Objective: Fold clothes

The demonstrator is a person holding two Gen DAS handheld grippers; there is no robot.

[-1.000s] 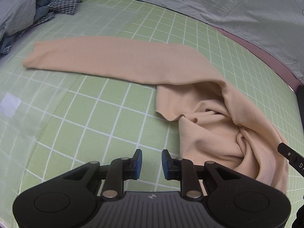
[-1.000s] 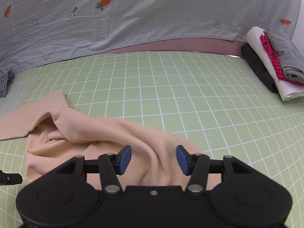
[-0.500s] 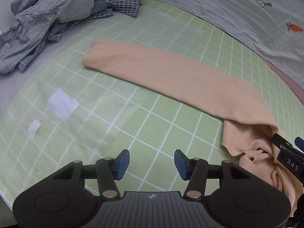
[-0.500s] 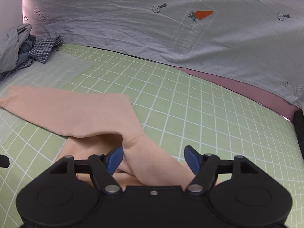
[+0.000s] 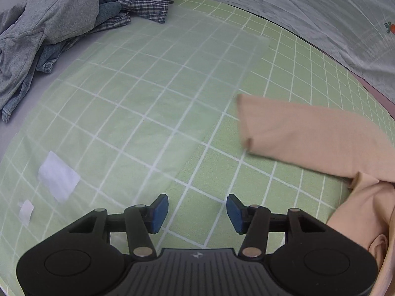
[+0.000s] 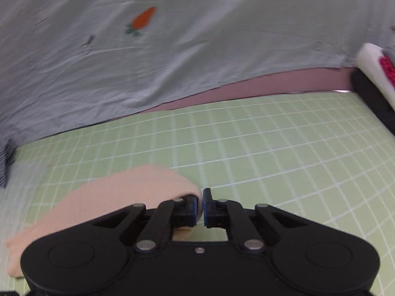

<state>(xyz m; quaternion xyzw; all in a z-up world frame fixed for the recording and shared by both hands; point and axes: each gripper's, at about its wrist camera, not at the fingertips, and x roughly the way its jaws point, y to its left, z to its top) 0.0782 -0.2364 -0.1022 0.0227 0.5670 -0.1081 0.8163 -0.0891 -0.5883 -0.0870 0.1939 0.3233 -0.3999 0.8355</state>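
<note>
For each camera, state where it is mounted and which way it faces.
Left wrist: on the left gripper, facing down over the green grid mat toward a grey clothes pile; its open blue-padded fingers show.
Right wrist: on the right gripper, facing low across the mat to the grey carrot-print sheet; fingers pinch fabric.
Shared: the peach knit garment.

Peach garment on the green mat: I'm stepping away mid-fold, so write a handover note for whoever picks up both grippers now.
Left gripper: jaws open, holding nothing, over bare green grid mat.
Right gripper: jaws shut on a fold of the peach garment.
Garment: one sleeve lies flat on the mat; the body is bunched at the right edge of the left wrist view.
Unsorted clothes pile at the mat's far left corner; folded stack at the far right.
Done: nothing folded on this piece yet.
Left: spread it flat, fold, probably add to the stack.
</note>
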